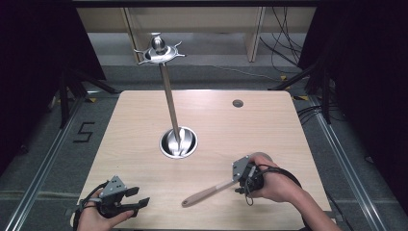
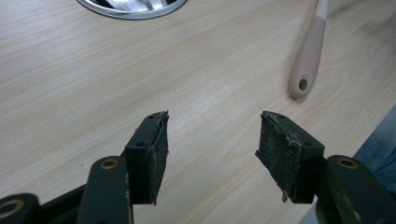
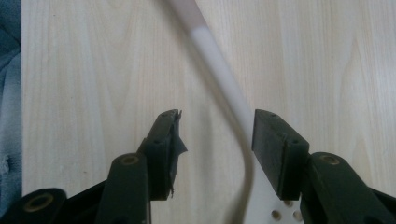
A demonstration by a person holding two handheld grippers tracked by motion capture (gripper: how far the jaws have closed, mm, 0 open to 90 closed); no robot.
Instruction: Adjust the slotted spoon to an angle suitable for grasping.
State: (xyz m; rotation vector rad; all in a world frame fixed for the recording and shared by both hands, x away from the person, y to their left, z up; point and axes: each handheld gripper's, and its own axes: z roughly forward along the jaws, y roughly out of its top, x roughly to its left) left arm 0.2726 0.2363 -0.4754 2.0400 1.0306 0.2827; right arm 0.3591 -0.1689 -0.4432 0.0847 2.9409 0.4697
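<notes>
Right gripper [image 1: 239,179] hangs over the utensil [image 1: 208,192] at the table's [image 1: 288,144] near right, jaws wide — in its own view the pale shaft [image 3: 219,70] runs between the pads [image 3: 275,149], none pressing it. That utensil lies flat, its handle end pointing toward the left gripper [image 1: 139,197]. Left gripper sits at the near left edge, jaws wide and empty, well apart from the handle. A metal stand [image 1: 169,96] rises from its round base at mid-table.
</notes>
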